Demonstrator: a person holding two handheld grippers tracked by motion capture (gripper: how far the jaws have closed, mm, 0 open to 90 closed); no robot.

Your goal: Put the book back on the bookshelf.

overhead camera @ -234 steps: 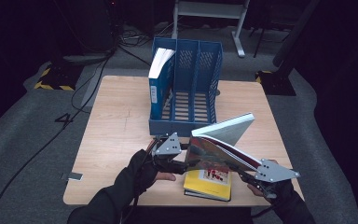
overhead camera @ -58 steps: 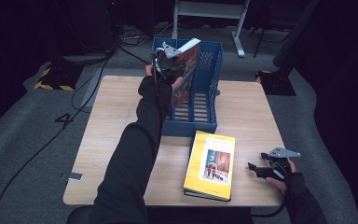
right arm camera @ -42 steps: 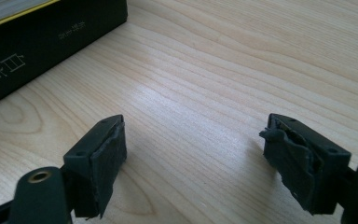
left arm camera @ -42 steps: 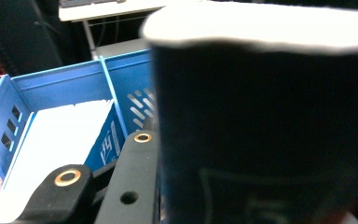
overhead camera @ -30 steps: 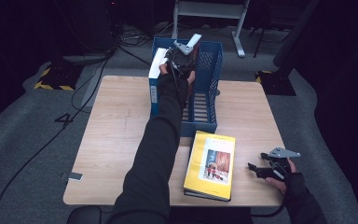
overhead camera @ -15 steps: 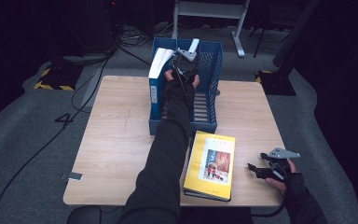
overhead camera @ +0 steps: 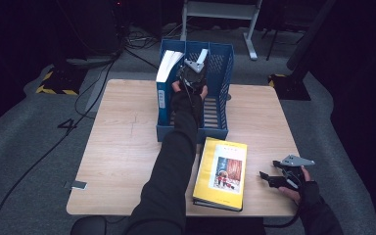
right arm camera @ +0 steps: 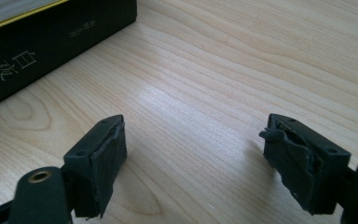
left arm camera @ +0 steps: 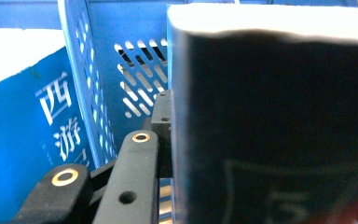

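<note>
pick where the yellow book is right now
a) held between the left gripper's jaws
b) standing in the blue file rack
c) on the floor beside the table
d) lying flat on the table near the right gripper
d: the yellow book lies flat on the wooden table, just left of the open right gripper, while the left gripper holds a dark book in the blue file rack.
</note>
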